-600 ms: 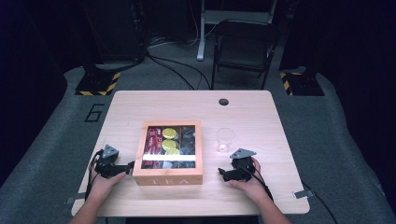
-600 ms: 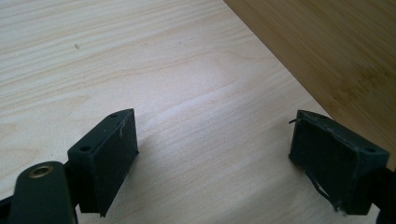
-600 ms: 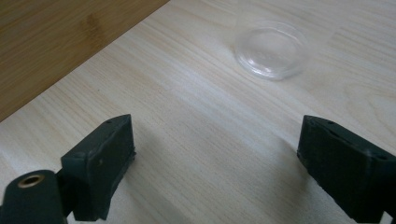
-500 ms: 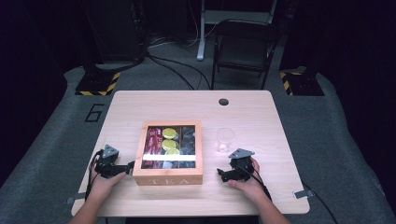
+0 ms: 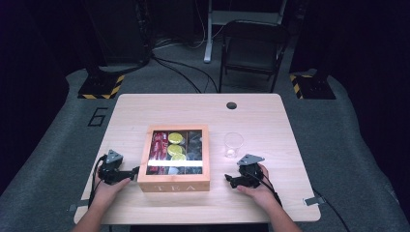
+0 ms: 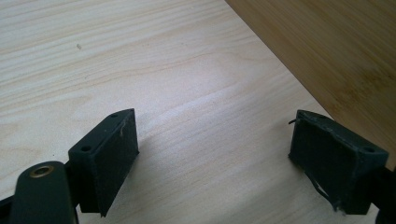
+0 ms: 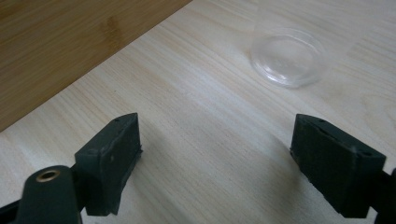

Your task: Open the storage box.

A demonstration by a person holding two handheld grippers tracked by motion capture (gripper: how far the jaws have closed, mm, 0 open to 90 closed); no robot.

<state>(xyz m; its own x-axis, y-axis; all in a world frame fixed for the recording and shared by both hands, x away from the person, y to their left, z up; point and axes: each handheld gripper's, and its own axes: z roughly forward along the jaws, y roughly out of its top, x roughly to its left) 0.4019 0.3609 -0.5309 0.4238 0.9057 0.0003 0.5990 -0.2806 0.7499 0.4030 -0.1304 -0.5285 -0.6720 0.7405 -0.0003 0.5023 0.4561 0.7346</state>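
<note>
At the left, the left gripper [image 5: 126,173] rests low on the wooden table [image 5: 270,121], jaws spread wide with nothing between them; in the left gripper view the right-hand pad [image 6: 337,164] sits just beside the left wall of the tea box [image 6: 336,51], not touching it. The tea box [image 5: 174,182] stands at the table's near centre, closed under a clear-panelled lid, with red and yellow packets visible in its compartments and "TEA" lettered on the front wall. To its right stands an empty clear plastic cup [image 5: 233,144], upright, near the box but apart from it. Farther right and nearer the person, the right gripper [image 5: 231,181] also lies low on the table, jaws wide apart and holding nothing; in the right gripper view the cup [image 7: 287,57] sits ahead of and beyond the jaws, with the box wall at upper left. Judged risks: the cup looks light and is likely to tip or skid if the right gripper sweeps toward the box or closes on it off-centre. A one-sided push from the left gripper would probably slide the box toward the cup. Lifting the lid without steadying the base may drag the whole box.
</note>
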